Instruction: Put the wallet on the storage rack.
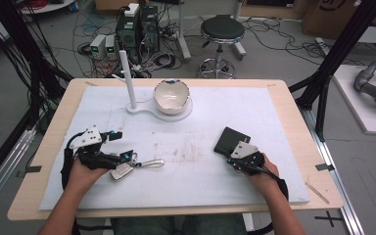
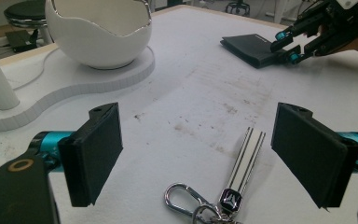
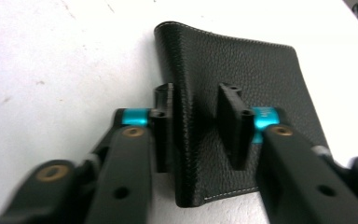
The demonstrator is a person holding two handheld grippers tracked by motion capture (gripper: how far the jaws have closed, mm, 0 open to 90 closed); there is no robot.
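Observation:
A bunch of keys [image 1: 127, 169] with a pale fob, a silver carabiner and a striped strap [image 2: 247, 158] lies at the table's front left. My left gripper [image 1: 122, 144] hovers over it, open, its wide-apart jaws [image 2: 198, 154] straddling the strap without touching it. At the front right lies a black leather wallet [image 1: 229, 138]. My right gripper [image 1: 233, 157] is shut on the wallet [image 3: 242, 65], pinching its raised near edge between the pads [image 3: 193, 121]. That gripper and the wallet [image 2: 254, 46] also appear far off in the left gripper view.
A white cracked-egg bowl [image 1: 171, 95] sits on a flat white stand [image 1: 142, 110] with an upright post [image 1: 127, 78] at the table's back centre. A white mat [image 1: 200, 161] covers the wooden table. Beyond it are a stool [image 1: 222, 29] and cables on the floor.

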